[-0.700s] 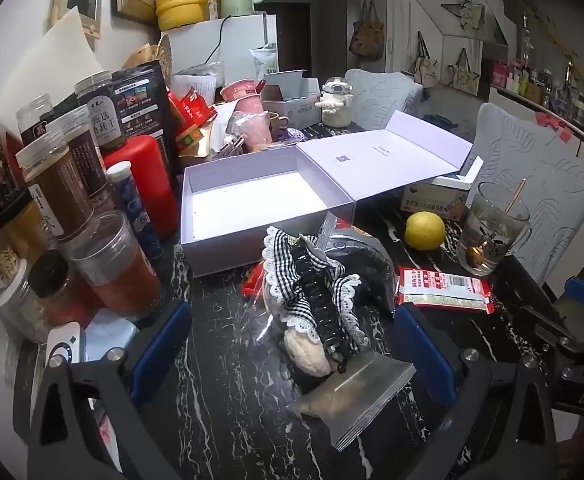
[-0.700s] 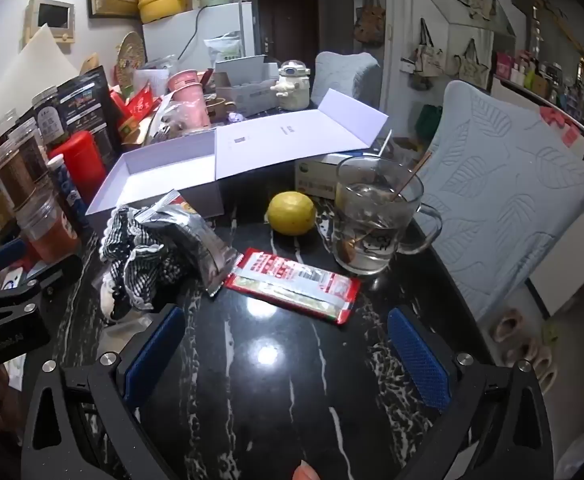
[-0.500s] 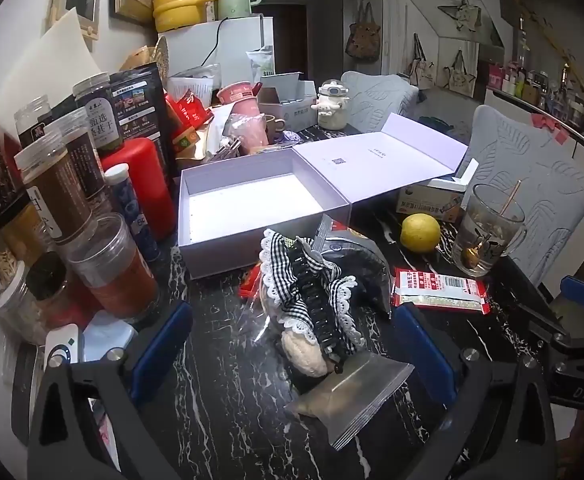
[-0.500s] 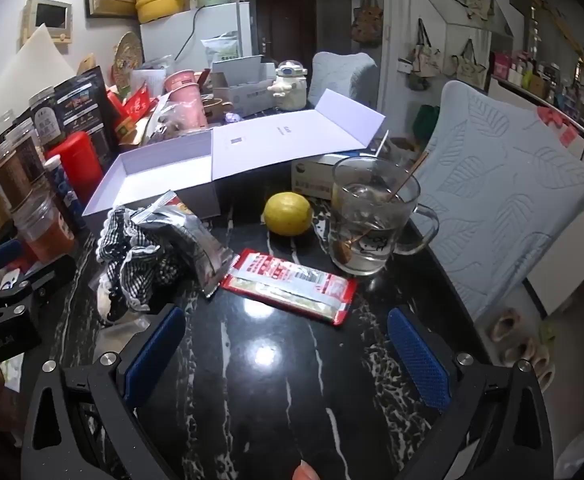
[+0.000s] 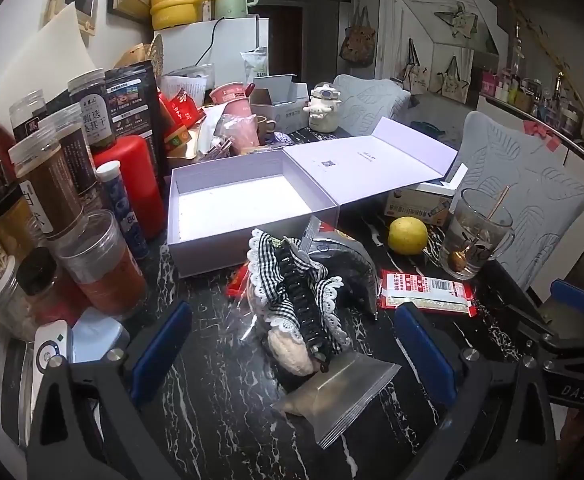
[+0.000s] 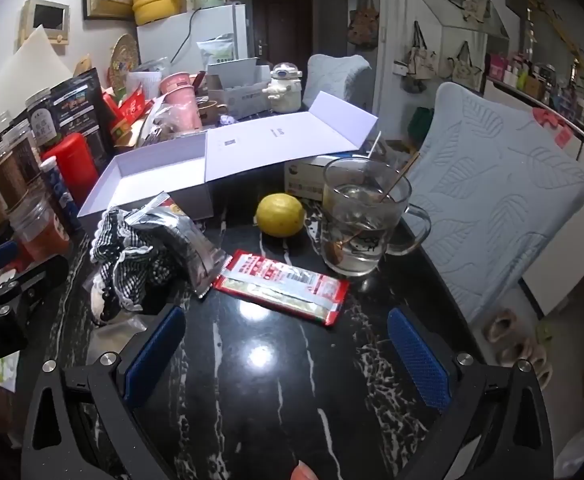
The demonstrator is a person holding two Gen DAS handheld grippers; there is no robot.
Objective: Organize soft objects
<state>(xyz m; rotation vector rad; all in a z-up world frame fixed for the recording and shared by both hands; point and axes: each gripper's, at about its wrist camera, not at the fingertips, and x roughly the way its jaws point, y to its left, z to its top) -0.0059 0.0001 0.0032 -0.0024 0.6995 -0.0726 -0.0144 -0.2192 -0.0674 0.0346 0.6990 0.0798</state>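
Observation:
A pile of soft things lies on the black marble table [image 5: 212, 400]: a black-and-white checked bow with a black hair claw [image 5: 295, 292], a cream plush piece [image 5: 290, 354], a silver foil pouch [image 5: 339, 396] and a dark foil bag [image 5: 343, 264]. Behind the pile stands an open lilac box [image 5: 244, 204], empty, its lid folded to the right. A red sachet [image 6: 284, 286] lies flat to the pile's right. My left gripper [image 5: 292, 344] stands open, its blue pads either side of the pile. Over bare table in front of the sachet, my right gripper [image 6: 288, 354] is open and empty.
Jars, a red canister [image 5: 132, 184] and a blue tube crowd the left edge. A lemon [image 6: 280, 215], a glass mug with a stirrer [image 6: 361, 224] and a small carton sit right of the box. Padded chairs [image 6: 499, 200] stand beyond the table's right edge.
Both grippers have drawn back slightly from the pile and the box; both stay wide open and nothing on the table has moved.

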